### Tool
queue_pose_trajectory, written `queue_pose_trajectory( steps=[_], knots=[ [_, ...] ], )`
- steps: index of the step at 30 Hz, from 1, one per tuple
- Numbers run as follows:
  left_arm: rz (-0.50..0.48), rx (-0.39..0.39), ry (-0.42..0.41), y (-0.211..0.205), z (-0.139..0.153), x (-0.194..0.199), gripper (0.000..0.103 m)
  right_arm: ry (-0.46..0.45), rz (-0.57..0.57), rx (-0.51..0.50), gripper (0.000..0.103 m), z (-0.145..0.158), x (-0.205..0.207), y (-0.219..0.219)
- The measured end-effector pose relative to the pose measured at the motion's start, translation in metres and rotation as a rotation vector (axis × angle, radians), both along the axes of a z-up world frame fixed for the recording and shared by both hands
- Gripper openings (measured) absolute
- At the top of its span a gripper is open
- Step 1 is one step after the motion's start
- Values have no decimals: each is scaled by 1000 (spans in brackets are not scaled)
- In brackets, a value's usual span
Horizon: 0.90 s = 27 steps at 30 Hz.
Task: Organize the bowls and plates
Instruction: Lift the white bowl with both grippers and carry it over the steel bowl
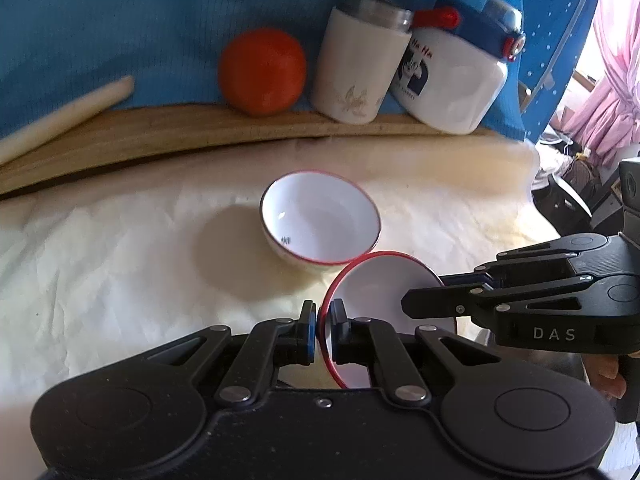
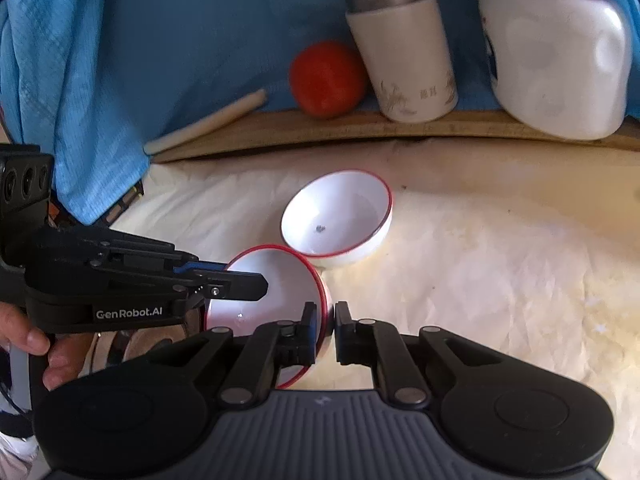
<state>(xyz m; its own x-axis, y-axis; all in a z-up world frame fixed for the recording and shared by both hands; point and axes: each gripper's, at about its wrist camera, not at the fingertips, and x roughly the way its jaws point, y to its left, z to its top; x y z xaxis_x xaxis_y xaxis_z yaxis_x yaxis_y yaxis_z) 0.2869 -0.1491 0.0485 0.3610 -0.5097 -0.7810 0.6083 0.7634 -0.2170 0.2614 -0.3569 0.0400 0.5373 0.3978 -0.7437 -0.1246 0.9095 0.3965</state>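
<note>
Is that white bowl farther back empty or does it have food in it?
Empty: the red-rimmed white bowl shows a bare white inside, with only a small dark mark at the bottom.

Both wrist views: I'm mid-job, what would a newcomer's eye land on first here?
First, the near red-rimmed bowl at the bottom centre, pinched on opposite rims by the left gripper and the right gripper, jaws shut on it. Just beyond it, rims nearly touching, a second red-rimmed bowl sits free on the cream cloth. At the back, a bright orange fruit stands against the blue fabric.
</note>
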Motion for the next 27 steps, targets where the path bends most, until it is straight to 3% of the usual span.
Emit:
queue_pose_trajectory(
  steps=[12,27],
  knots=[
    [-43,-73,-62,-23,33,-34,6,-95,-74,9,10,40,-44,-31],
    [-164,-31,-51,-61,31,-93,7,-84,-126,-14,10,43,-114,-60]
  ],
)
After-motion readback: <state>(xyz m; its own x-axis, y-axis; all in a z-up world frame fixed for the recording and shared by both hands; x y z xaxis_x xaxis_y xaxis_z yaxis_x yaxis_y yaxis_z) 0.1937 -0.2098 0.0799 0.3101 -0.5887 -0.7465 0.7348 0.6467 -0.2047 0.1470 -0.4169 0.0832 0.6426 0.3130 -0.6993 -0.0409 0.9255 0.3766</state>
